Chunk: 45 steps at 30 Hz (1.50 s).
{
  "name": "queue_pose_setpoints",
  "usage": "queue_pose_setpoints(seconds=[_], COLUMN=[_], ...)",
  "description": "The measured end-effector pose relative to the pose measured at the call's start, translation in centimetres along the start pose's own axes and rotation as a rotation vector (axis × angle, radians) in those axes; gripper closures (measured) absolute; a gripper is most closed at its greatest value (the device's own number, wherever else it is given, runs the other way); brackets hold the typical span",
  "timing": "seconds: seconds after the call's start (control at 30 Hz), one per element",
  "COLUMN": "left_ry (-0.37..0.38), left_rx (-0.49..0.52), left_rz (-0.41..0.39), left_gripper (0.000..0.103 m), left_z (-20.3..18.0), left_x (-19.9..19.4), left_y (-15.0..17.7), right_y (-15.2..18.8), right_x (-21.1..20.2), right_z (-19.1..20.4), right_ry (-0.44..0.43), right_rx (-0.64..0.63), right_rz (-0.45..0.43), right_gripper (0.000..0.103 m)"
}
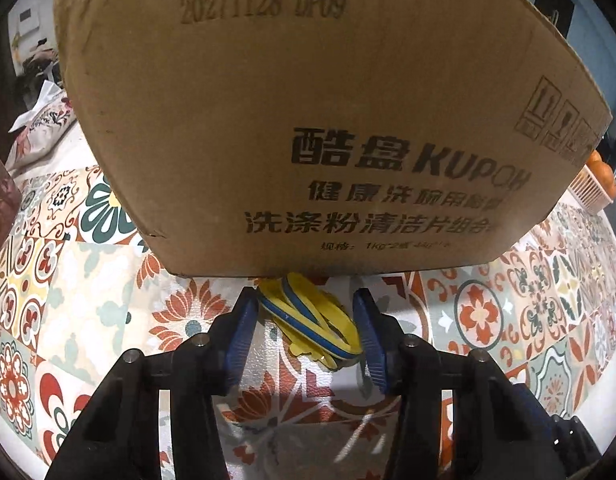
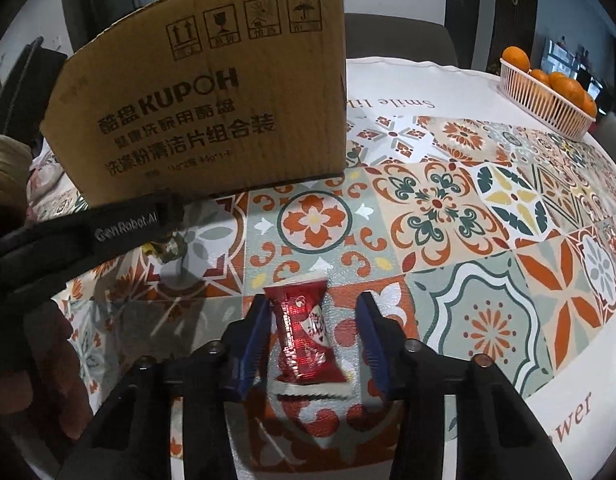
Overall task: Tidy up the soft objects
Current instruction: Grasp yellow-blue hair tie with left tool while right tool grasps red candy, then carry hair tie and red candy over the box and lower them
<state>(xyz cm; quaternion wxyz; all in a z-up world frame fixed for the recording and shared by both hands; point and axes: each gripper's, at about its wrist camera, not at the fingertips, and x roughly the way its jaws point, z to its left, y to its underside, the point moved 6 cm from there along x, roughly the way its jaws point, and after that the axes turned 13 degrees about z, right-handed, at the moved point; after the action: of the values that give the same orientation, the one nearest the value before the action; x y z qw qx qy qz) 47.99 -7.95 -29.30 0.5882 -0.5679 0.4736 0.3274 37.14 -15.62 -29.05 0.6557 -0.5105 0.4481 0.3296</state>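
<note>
L gripper (image 1: 306,300) points down at the table (image 1: 88,280), jaws partly open around a yellow-blue band (image 1: 308,320) lying just in front of the box (image 1: 308,120). The left pad looks to touch the band; the right pad stands a bit off it, so no firm grip.

R gripper (image 2: 310,306) is also partly open, w/ a red packet (image 2: 302,332) flat on the table between the pads: near the left pad, clear gap to the right one. Basket (image 2: 548,100) of oranges (image 2: 568,84) sits far right.
</note>
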Motion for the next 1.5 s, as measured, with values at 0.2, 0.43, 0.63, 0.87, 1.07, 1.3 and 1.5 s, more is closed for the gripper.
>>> queue_pose_setpoints(seconds=[0.2, 0.43, 0.63, 0.87, 1.07, 1.3, 1.5], left_ry=[0.028, 0.051, 0.077, 0.089, 0.076, 0.047, 0.046], left_rx=[0.024, 0.063, 0.068, 0.067, 0.087, 0.120, 0.119], left_rz=[-0.003, -0.007, -0.014, -0.038, -0.072, -0.122, -0.160], left_gripper=[0.066, 0.077, 0.077, 0.078, 0.078, 0.078, 0.078], left_z=[-0.1, -0.1, 0.7, 1.4, 1.7, 1.3, 1.3], left_x=[0.0, -1.2, -2.7, -4.7, -7.4, -9.9, -11.7], left_y=[-0.2, 0.5, 2.1, 2.7, 3.4, 3.1, 3.2], right_y=[-0.1, 0.0, 0.2, 0.2, -0.1, -0.2, -0.8], right_x=[0.1, -0.5, -1.4, -2.7, -4.4, -6.0, -7.8], right_z=[0.2, 0.2, 0.4, 0.3, 0.1, 0.2, 0.2], right_ry=[-0.021, -0.038, -0.041, -0.052, -0.054, -0.064, -0.070], right_rx=[-0.011, -0.019, -0.035, -0.038, -0.054, -0.075, -0.087], right_rz=[0.006, -0.006, -0.024, -0.045, -0.089, -0.127, -0.168], right_gripper=[0.075, 0.075, 0.076, 0.076, 0.076, 0.076, 0.076])
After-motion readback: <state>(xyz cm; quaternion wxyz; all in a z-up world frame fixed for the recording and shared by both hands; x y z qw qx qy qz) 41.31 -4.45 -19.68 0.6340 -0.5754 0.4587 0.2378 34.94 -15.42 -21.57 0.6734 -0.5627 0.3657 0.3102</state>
